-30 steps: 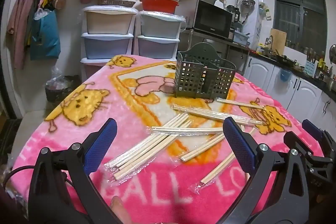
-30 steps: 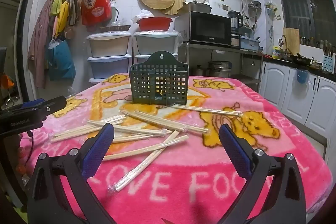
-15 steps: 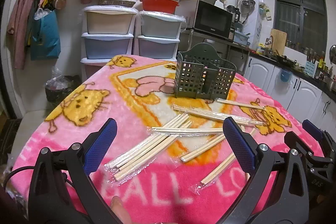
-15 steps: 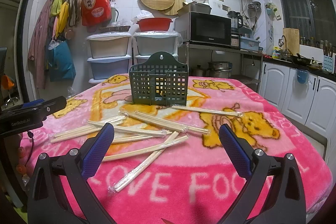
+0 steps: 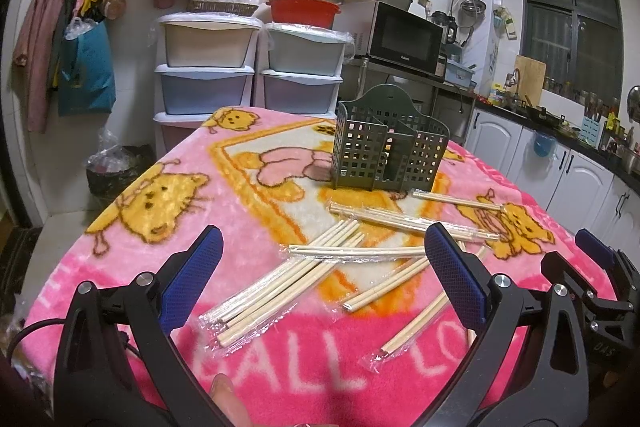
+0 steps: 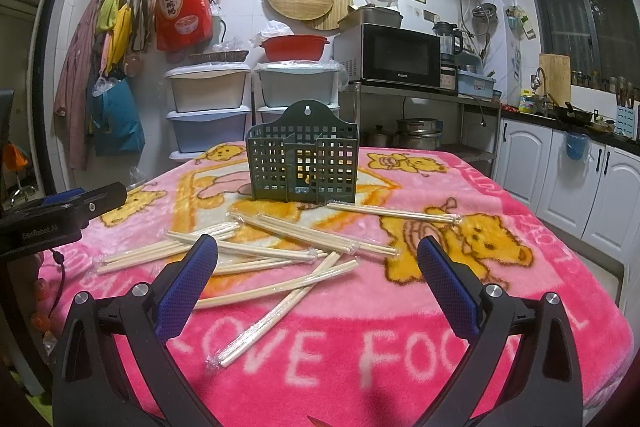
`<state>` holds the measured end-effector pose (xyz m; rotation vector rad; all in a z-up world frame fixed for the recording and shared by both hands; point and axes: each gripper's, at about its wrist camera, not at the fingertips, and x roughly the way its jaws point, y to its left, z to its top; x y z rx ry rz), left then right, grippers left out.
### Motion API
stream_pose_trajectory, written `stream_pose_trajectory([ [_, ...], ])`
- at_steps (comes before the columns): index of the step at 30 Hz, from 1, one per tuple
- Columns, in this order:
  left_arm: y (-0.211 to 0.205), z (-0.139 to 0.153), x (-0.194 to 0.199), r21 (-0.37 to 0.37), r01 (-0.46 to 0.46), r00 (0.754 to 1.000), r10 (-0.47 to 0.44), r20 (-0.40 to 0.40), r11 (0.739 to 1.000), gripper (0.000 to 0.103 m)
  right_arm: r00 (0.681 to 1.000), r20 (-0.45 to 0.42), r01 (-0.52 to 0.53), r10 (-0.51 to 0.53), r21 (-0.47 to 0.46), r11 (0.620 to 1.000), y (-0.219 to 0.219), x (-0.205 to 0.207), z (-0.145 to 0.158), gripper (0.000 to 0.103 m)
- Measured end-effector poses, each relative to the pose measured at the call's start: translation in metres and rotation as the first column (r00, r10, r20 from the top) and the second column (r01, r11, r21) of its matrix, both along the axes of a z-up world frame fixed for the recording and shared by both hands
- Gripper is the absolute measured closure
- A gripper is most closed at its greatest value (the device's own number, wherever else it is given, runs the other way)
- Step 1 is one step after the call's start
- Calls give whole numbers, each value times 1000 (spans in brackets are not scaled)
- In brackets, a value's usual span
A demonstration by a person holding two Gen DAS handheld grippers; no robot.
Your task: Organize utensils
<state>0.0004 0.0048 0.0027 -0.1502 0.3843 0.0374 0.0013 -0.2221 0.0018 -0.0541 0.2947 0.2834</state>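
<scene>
Several plastic-wrapped pairs of wooden chopsticks (image 5: 288, 279) (image 6: 280, 259) lie scattered across the pink cartoon blanket (image 5: 160, 227) (image 6: 500, 307) on the table. Behind them stands a dark green lattice utensil holder (image 5: 390, 155) (image 6: 303, 163), upright, with nothing visible inside. My left gripper (image 5: 324, 267) is open above the near end of the pile, nothing between its blue pads. My right gripper (image 6: 318, 271) is open too, hovering over the front chopsticks. In the left wrist view the right gripper (image 5: 600, 291) shows at the right edge; in the right wrist view the left gripper (image 6: 60, 211) shows at the left edge.
Stacked plastic drawer bins (image 5: 208, 67) (image 6: 208, 107) stand behind the table. A microwave (image 6: 396, 55) sits on a metal rack at the back right. White cabinets (image 6: 580, 179) line the right wall. A bin with a bag (image 5: 116, 171) is on the floor left.
</scene>
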Motion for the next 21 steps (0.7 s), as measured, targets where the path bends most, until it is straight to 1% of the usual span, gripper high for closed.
stream_pose_trajectory([
  [21, 3, 1, -2, 0, -1, 1000, 1, 0, 1000, 10, 1000, -6, -6, 6, -6, 1000, 2, 2, 1, 6],
])
